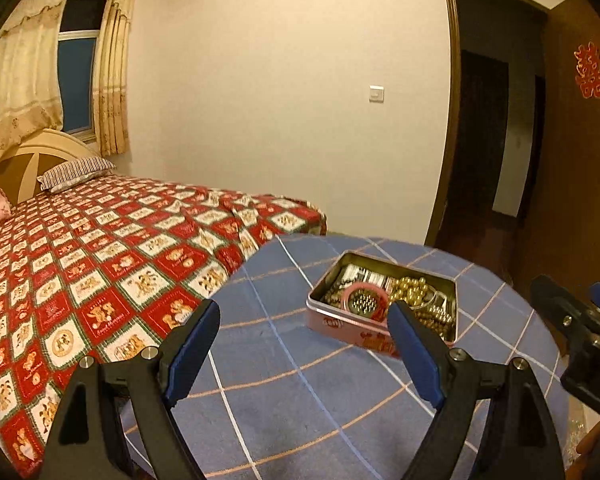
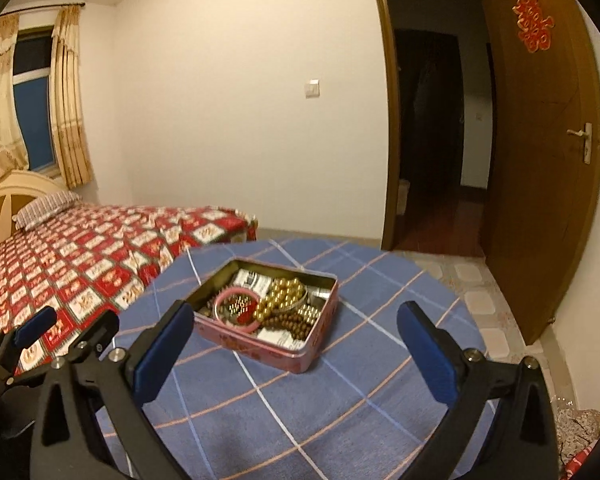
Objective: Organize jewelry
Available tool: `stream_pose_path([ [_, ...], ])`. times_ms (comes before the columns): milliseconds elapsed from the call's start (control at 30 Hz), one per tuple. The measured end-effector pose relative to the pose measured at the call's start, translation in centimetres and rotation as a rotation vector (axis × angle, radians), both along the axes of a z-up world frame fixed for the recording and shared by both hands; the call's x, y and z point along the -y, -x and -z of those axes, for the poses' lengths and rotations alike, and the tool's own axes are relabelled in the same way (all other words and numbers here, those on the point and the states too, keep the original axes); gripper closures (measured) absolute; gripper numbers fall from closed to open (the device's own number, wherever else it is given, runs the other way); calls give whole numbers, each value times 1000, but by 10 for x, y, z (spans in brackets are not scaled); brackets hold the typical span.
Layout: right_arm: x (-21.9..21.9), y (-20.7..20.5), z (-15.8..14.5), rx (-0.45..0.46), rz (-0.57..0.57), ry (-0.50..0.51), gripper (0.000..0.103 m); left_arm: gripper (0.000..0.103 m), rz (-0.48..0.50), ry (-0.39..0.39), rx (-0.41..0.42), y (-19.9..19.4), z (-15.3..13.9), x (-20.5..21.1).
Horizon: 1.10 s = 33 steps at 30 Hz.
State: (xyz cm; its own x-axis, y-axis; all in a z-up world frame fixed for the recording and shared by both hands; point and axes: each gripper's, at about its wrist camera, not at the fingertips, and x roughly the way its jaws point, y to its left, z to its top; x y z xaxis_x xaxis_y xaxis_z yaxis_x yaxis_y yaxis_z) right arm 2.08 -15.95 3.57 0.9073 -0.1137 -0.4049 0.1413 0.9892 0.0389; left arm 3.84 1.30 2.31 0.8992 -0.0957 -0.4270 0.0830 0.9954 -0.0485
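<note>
Blue pads of my left tool [image 1: 304, 328] sit closest to the lens, spread wide with nothing between them, above the blue checked cloth of the round desk [image 1: 284, 392]. My right tool [image 2: 296, 330] is spread just as wide and also empty.

An open pink tin [image 2: 256, 346] rests on the desk ahead of both tools, touched by neither. Inside it lie a pink bangle [image 2: 236, 308], a heap of gold beads [image 2: 286, 294], a strand of brown beads [image 2: 298, 322] and some pale packets too blurred to read.

From the left camera, one pad covers the tin's near right corner, and my right tool shows only as a dark shape at the right edge. That view also takes in more of the bed [image 1: 80, 264] with its red patterned cover, the striped pillow [image 1: 74, 174] and the curtains [image 1: 112, 64].

The right camera sees the whole tin unobstructed. It alone shows the tiled floor [image 2: 476, 292] beyond the desk and the handle of the wooden door [image 2: 540, 160]. My left tool appears there low on the left, in front of the bed.

Both views catch the red paper ornament [image 2: 534, 22] on the door, the wall switch [image 2: 312, 88] and the dark doorway.
</note>
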Motion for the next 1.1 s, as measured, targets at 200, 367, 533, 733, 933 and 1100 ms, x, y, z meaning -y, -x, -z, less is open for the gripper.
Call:
stream_pose_path([
  [200, 0, 9, -15, 57, 11, -1, 0, 17, -7, 17, 58, 12, -20, -3],
  [367, 2, 10, -19, 79, 16, -12, 0, 17, -11, -8, 94, 18, -29, 0],
  [533, 4, 9, -18, 73, 21, -22, 0, 17, -5, -4, 93, 18, -29, 0],
  [733, 6, 10, -17, 70, 21, -24, 0, 16, -4, -6, 89, 17, -28, 1],
  [933, 7, 10, -17, 69, 21, -28, 0, 16, -6, -3, 96, 18, -29, 1],
  [1100, 7, 10, -16, 66, 17, -26, 0, 16, -1, -5, 99, 19, -30, 1],
])
